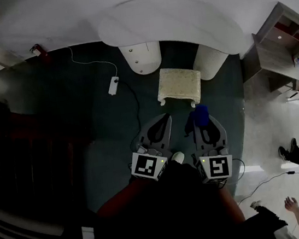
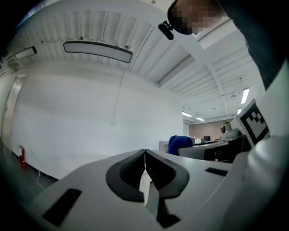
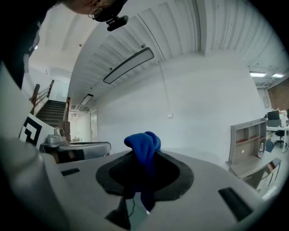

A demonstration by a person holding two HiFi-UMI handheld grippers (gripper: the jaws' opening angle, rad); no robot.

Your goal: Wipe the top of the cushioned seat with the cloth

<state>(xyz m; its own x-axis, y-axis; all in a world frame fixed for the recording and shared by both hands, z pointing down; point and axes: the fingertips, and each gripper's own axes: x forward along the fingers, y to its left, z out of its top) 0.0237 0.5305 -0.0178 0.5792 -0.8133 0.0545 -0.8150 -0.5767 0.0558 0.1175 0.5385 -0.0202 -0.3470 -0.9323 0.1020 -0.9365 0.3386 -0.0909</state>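
My right tool [image 3: 143,173] clamps blue fleece cloth [image 3: 143,145]; left tool [image 2: 145,158] closed, empty. Lower cloth flat onto cream cushioned seat [image 1: 178,83].

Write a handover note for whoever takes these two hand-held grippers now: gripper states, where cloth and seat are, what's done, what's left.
Left hand-held gripper: shut, empty.
Right hand-held gripper: shut on the blue cloth.
Cushioned seat: on the floor ahead, by the white table; cloth not touching it.
Done: cloth in grip.
Left: bring cloth to seat top and wipe.
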